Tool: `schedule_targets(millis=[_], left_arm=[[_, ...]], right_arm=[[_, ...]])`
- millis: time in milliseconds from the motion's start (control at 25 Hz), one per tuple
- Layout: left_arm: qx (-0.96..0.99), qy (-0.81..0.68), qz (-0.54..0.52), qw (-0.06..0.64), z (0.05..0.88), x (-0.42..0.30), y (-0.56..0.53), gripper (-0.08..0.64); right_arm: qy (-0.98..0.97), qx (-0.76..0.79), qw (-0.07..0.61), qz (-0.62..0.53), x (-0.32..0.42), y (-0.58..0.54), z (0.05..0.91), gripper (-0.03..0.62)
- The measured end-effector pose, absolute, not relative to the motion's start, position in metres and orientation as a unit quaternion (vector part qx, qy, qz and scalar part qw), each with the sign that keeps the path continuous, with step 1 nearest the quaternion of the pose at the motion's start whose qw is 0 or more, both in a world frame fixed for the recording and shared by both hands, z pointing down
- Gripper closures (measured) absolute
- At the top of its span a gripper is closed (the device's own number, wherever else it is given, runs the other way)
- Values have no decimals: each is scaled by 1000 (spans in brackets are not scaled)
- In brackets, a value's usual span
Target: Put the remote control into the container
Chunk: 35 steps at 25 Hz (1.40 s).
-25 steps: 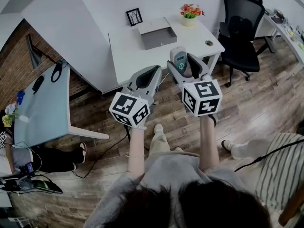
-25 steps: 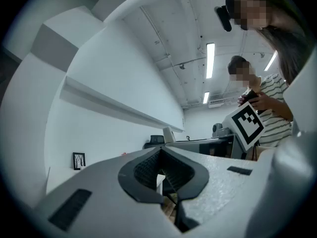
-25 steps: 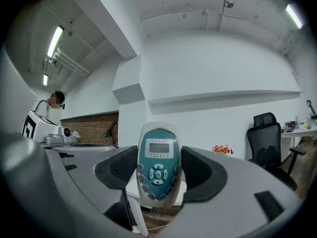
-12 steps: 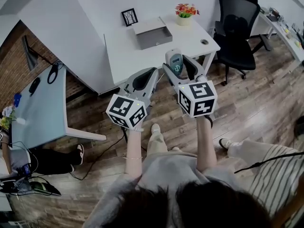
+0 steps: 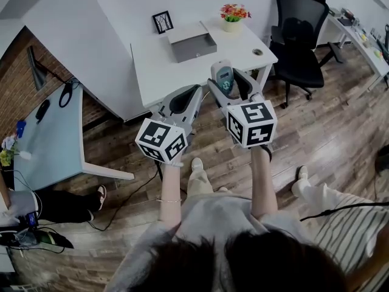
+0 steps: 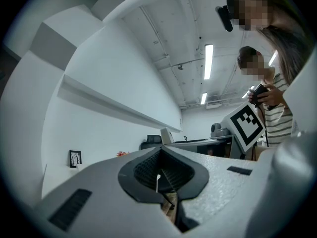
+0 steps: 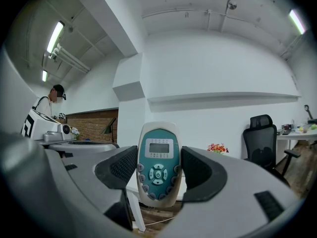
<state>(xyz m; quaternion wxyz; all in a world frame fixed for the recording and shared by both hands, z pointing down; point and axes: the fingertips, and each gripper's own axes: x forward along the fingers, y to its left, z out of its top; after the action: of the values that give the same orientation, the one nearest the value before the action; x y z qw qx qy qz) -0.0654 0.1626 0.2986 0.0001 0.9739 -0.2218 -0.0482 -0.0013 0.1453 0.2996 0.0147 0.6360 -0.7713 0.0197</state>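
Holding the remote control (image 7: 158, 165) upright, the right gripper (image 5: 228, 83) has its jaws clamped on the two long sides, with screen and buttons facing its camera. Left gripper (image 5: 184, 101): jaws pressed together, nothing between them. Both grippers are in the air above the wooden floor (image 5: 316, 132), just short of the white worktop (image 5: 158, 72). The grey container (image 5: 193, 41) sits open toward the worktop's far edge, between a picture frame (image 5: 162, 22) and a flower pot (image 5: 230, 14). Remote control and container are well apart.
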Motion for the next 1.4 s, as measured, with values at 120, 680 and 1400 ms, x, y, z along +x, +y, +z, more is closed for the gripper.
schedule_targets(millis=[120, 680, 1400], left_arm=[[973, -224, -49, -2, 298, -63, 166, 557], [973, -229, -27, 10, 304, -53, 132, 557], [974, -223, -18, 40, 332, -14, 15, 557]], right_arm=[[-772, 635, 13, 19, 2, 148, 299, 310], [-782, 621, 16, 43, 14, 112, 311, 310], [-801, 594, 54, 51, 44, -5, 333, 310]])
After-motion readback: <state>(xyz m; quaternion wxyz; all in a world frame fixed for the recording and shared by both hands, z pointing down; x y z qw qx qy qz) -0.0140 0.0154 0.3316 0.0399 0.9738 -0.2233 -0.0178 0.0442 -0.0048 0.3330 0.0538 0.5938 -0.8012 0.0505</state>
